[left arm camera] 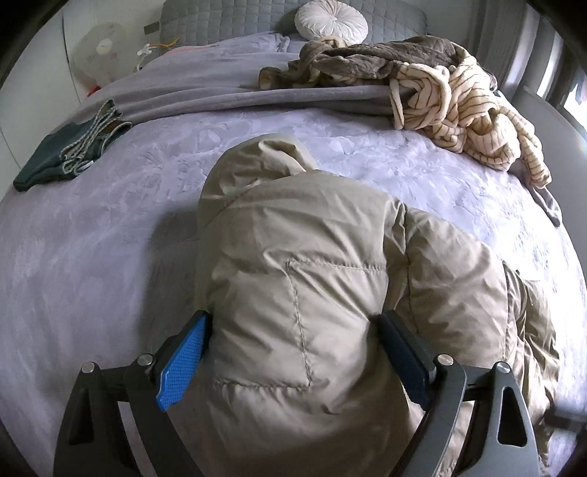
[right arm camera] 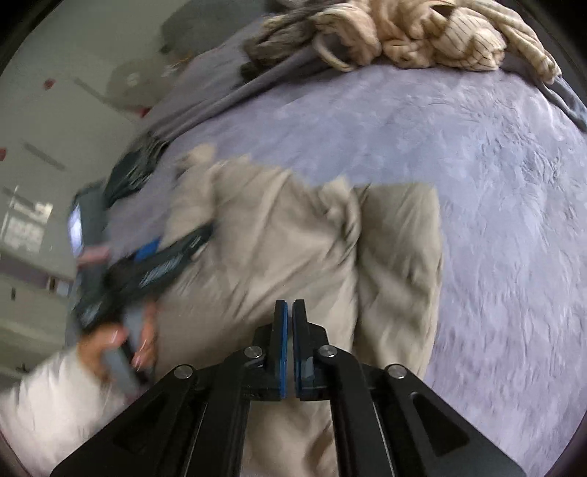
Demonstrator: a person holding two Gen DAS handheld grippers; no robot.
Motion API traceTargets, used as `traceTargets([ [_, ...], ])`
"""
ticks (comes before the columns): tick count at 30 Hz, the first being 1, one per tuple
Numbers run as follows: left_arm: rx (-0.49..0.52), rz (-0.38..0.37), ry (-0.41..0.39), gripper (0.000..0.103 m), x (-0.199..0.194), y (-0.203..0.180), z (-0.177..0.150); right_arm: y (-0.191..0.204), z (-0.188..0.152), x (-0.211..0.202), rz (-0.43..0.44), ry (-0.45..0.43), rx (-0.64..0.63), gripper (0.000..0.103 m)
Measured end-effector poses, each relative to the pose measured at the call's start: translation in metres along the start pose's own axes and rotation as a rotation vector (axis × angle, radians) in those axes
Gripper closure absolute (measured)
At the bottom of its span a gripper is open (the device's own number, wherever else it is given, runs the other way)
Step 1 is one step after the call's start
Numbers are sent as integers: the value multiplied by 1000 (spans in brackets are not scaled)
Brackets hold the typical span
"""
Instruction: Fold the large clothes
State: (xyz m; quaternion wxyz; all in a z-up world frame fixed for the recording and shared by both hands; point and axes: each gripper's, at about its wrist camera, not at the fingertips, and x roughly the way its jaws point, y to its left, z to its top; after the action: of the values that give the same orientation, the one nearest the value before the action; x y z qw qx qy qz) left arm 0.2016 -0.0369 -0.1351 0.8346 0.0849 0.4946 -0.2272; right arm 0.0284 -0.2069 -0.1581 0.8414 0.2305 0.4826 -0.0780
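Observation:
A beige puffer jacket [left arm camera: 301, 257] lies on the lavender bed cover [left arm camera: 91, 238], hood pointing to the headboard. My left gripper [left arm camera: 293, 330] is open wide, its fingers on either side of a thick fold of the jacket's lower part. In the right wrist view the jacket [right arm camera: 293, 238] is partly folded lengthwise. My right gripper [right arm camera: 290, 308] is shut and empty, hovering above the jacket's near end. The left gripper [right arm camera: 172, 257] and the hand holding it show blurred at the jacket's left side.
A folded dark green garment [left arm camera: 66, 150] lies at the bed's left edge. A striped cream robe [left arm camera: 466, 110] and a brown garment [left arm camera: 367, 58] are piled at the back right. A round white cushion [left arm camera: 330, 18] sits by the headboard. A fan [left arm camera: 99, 47] stands at left.

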Motion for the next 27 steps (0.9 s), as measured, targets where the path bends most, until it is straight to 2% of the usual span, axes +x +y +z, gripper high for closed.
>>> traceTargets([
  [3, -15, -2, 13, 11, -17, 4, 1, 5, -29, 10, -45, 62, -24, 100],
  [6, 16, -1, -12, 11, -51, 11, -11, 3, -41, 9, -53, 64, -5, 100],
  [11, 12, -47, 25, 11, -92, 26, -61, 2, -62, 4, -71, 91, -2, 100],
  [15, 8, -26, 110, 11, -84, 24, -102, -7, -75, 5, -82, 112, 26, 100],
  [17, -8, -17, 116, 10, -79, 23, -113, -8, -76, 9, -95, 123, 31, 100],
  [22, -21, -5, 144, 10, -76, 15, -117, -16, -84, 36, -127, 161, 31, 100],
  [27, -9, 22, 163, 10, -86, 8, -119, -22, -84, 35, -113, 173, 83, 100],
])
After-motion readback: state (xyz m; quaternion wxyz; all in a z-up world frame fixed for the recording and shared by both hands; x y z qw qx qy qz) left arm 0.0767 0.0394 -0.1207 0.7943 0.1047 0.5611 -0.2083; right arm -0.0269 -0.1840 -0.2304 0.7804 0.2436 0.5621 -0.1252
